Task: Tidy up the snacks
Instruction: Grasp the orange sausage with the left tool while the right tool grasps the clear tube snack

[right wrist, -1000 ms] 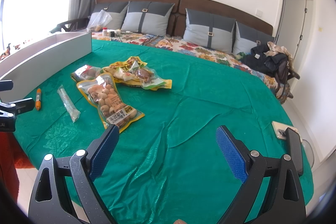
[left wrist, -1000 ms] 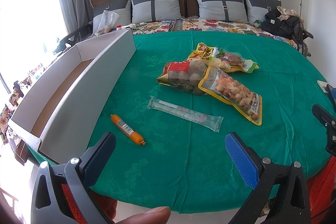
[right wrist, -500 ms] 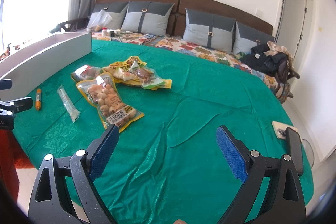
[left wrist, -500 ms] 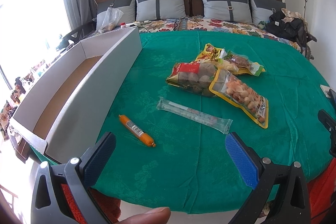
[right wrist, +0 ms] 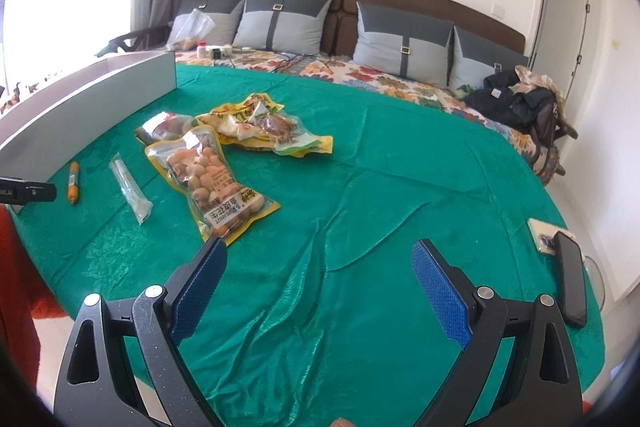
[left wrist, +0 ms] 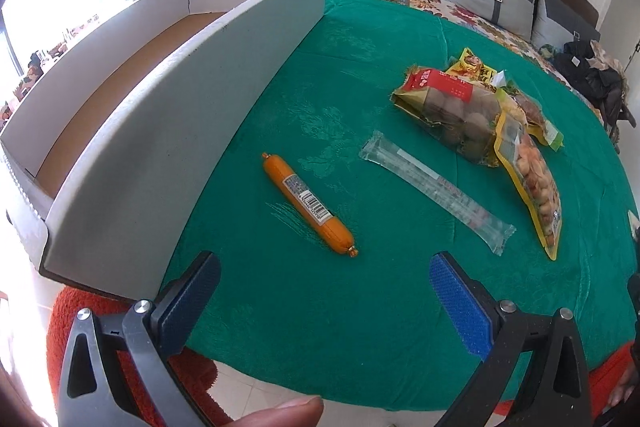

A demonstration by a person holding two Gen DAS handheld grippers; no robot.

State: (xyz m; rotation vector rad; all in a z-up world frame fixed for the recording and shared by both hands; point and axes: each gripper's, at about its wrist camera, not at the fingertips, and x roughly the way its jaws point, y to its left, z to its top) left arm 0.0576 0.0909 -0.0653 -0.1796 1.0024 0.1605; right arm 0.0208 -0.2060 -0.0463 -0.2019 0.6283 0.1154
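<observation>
An orange sausage stick point(left wrist: 307, 205) lies on the green cloth just beyond my open left gripper point(left wrist: 324, 273), beside a long white cardboard box point(left wrist: 168, 95). Right of it lies a clear tube packet point(left wrist: 434, 189), then a red-topped bag of brown balls point(left wrist: 448, 107), a yellow peanut bag point(left wrist: 534, 183) and more yellow packets point(left wrist: 476, 65). In the right wrist view the same sausage stick point(right wrist: 73, 182), tube packet point(right wrist: 130, 187), peanut bag point(right wrist: 210, 183) and yellow packets point(right wrist: 264, 127) lie far left of my open, empty right gripper point(right wrist: 318, 255). The left gripper's tip point(right wrist: 28, 190) shows at the left edge.
The snacks lie on a green cloth point(right wrist: 380, 195) over a bed with grey pillows point(right wrist: 288, 21) at the headboard. A phone point(right wrist: 570, 277) rests at the cloth's right edge. A dark bag point(right wrist: 516, 103) sits on the bed's far right. An orange rug point(left wrist: 80, 311) lies below.
My left gripper has moved forward and left toward the orange sausage stick and the box, which now loom larger. The right gripper has stayed put.
</observation>
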